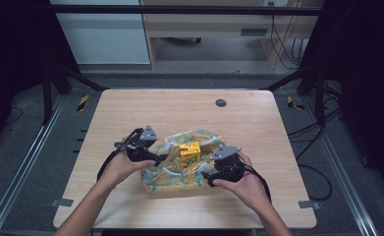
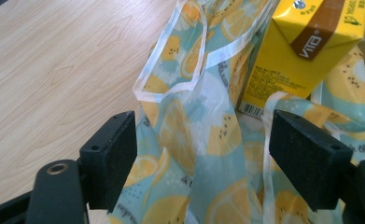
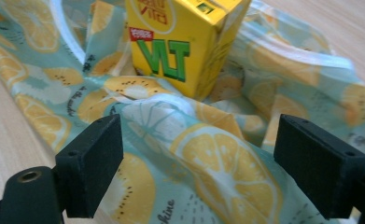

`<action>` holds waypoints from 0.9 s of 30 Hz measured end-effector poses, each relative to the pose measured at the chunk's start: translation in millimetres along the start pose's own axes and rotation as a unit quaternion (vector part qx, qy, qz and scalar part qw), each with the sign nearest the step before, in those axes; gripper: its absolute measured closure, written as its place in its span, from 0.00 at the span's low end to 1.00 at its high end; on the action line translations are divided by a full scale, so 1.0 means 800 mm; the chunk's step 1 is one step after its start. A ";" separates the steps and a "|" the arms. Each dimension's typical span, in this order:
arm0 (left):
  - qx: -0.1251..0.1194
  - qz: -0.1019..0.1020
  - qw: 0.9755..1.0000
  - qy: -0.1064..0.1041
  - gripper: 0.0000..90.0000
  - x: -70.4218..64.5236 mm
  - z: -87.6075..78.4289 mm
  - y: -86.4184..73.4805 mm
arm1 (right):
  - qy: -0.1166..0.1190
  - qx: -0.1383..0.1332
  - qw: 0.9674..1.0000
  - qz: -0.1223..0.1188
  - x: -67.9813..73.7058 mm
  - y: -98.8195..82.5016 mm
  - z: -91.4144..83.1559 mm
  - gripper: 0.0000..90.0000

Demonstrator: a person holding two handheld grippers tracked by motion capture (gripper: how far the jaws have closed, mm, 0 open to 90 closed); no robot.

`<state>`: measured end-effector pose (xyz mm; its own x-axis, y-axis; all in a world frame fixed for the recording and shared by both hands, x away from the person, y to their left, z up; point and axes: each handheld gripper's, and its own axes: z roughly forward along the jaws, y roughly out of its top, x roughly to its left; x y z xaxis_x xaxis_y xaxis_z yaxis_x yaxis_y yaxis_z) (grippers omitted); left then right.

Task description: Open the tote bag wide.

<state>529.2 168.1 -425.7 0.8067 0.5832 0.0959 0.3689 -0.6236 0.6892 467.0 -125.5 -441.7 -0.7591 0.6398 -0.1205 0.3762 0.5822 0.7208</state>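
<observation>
Both grippers are held at the fruit-print bag (image 1: 182, 164), which lies crumpled near the middle of the table (image 1: 130, 105). Jaws are spread wide on each, with cloth lying between the pads but nothing pinched. The left gripper (image 2: 203, 161) is set at the bag's left edge, where a white-trimmed handle loop (image 2: 171, 70) rises just beyond its jaws. The right gripper (image 3: 199, 163) is set at the bag's right, near edge. A yellow drink carton (image 1: 190, 152) stands upright on the bag, ahead of both, seemingly a little nearer the left one. Bare tabletop is left all round the bag, most of it beyond its far side, so room for lifting or spreading the cloth is judged ample.
</observation>
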 end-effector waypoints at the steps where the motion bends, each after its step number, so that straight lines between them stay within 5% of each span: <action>1: 0.001 0.003 1.000 0.002 0.27 0.001 0.002 0.001 | 0.001 0.000 1.000 0.001 0.001 -0.001 0.001 0.19; 7: -0.005 -0.006 1.000 0.004 0.45 0.003 0.010 0.003 | 0.021 0.010 1.000 -0.004 -0.001 -0.010 0.004 0.59; 11: 0.007 0.000 1.000 -0.005 0.59 0.001 0.017 0.005 | 0.033 0.004 0.999 -0.003 -0.001 -0.013 0.000 0.75; 16: 0.019 0.008 1.000 0.007 0.79 0.000 0.025 0.009 | 0.042 0.004 0.999 0.002 -0.004 -0.017 0.002 0.89; 20: 0.005 -0.006 1.000 0.015 0.95 0.005 0.027 0.011 | 0.047 0.000 0.999 0.008 -0.010 -0.023 0.000 0.97; 27: -0.019 -0.033 0.998 0.042 0.99 0.024 0.031 0.008 | 0.051 0.012 0.998 0.021 -0.019 -0.042 0.000 0.98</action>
<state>558.5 162.4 -437.1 0.7386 0.6655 0.1078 0.4020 -0.5630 0.7221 465.7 -154.5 -464.5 -0.7920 0.6102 -0.0201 0.4201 0.5686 0.7073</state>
